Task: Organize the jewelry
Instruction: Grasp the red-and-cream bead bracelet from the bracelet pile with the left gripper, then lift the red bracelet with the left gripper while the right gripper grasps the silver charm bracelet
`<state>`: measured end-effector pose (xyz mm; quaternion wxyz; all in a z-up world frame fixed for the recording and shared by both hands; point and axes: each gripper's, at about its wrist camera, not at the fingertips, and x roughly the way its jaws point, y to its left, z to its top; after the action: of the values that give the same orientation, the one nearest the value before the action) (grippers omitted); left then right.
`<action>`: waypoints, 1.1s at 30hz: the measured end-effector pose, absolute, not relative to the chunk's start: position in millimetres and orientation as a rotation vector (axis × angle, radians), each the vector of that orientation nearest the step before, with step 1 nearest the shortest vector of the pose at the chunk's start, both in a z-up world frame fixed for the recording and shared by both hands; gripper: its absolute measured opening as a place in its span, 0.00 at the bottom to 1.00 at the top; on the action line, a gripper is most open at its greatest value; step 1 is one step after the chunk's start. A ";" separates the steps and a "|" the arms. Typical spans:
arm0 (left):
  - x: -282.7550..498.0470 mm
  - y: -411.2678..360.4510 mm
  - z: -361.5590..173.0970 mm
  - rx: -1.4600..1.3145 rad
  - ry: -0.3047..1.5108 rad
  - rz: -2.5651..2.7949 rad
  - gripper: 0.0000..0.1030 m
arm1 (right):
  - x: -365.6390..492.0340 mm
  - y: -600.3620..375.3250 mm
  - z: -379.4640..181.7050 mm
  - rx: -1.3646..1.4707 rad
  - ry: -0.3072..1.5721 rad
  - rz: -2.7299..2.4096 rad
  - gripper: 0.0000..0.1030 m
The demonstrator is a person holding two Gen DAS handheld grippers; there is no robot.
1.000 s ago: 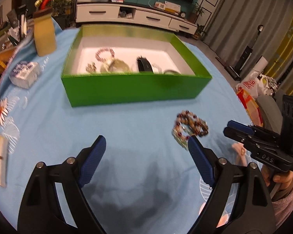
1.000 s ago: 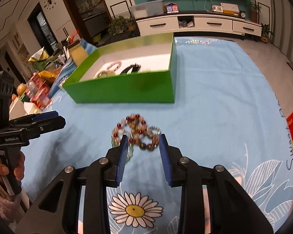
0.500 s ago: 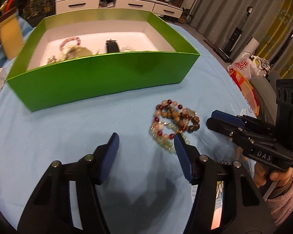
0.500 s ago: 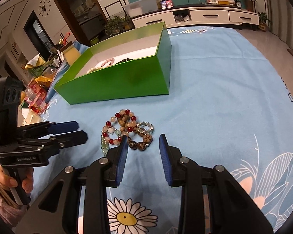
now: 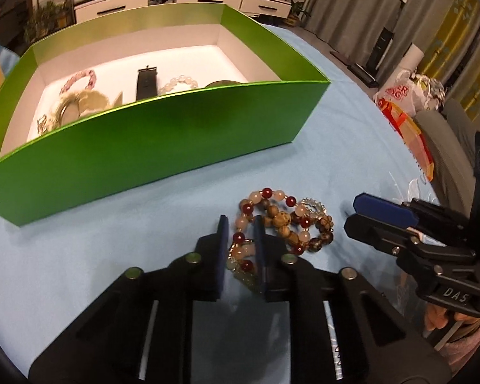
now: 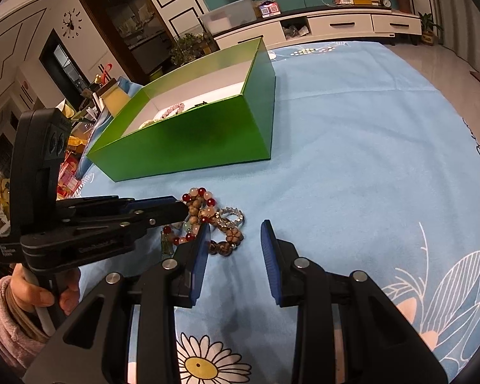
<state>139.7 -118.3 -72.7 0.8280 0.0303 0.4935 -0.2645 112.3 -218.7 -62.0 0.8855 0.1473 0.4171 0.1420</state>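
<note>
Lying near the green box (image 5: 163, 147), the bead bracelets (image 5: 281, 220) are clenched by the left tool (image 5: 240, 240); the right tool (image 6: 235, 249) is held released.

Two close, downward wrist views, seemingly sharing bracelets (image 5: 281, 224) (image 6: 208, 217).

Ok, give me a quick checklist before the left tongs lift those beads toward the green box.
1. Left tongs shut on the red and white bead bracelet: ok.
2. Bracelet free of the brown wooden bead bracelet and clear crystal ring heaped with it: cannot tell.
3. Right tongs open, holding nothing: ok.
4. Right tongs clear of the heap: not ok, one pad is at its edge.
5. Green cardboard box open on top: ok.
6. Bare white floor left inside the box: ok.
</note>
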 end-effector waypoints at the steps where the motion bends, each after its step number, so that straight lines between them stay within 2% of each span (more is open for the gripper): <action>1: 139.5 -120.4 -73.0 0.070 1.045 -0.565 0.09 | 112.6 -218.7 -61.6 0.305 0.866 0.296 0.32; 8: 137.8 -110.2 -69.1 -0.008 1.027 -0.554 0.07 | 114.9 -217.3 -61.8 0.305 0.865 0.293 0.32; 19: 129.0 -66.0 -27.9 -0.114 0.933 -0.520 0.07 | 122.4 -214.0 -66.0 0.312 0.884 0.311 0.32; 32: 124.8 -39.1 -27.1 -0.154 0.941 -0.488 0.07 | 140.1 -202.7 -75.2 0.309 0.908 0.309 0.32; 33: 124.6 -38.3 -27.0 -0.156 0.941 -0.487 0.07 | 140.0 -202.0 -75.2 0.310 0.906 0.310 0.29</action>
<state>124.6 -38.3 -27.0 0.8601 -0.0742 0.4481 -0.2322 140.0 -202.0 -75.2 0.8759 0.1485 0.4343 0.1486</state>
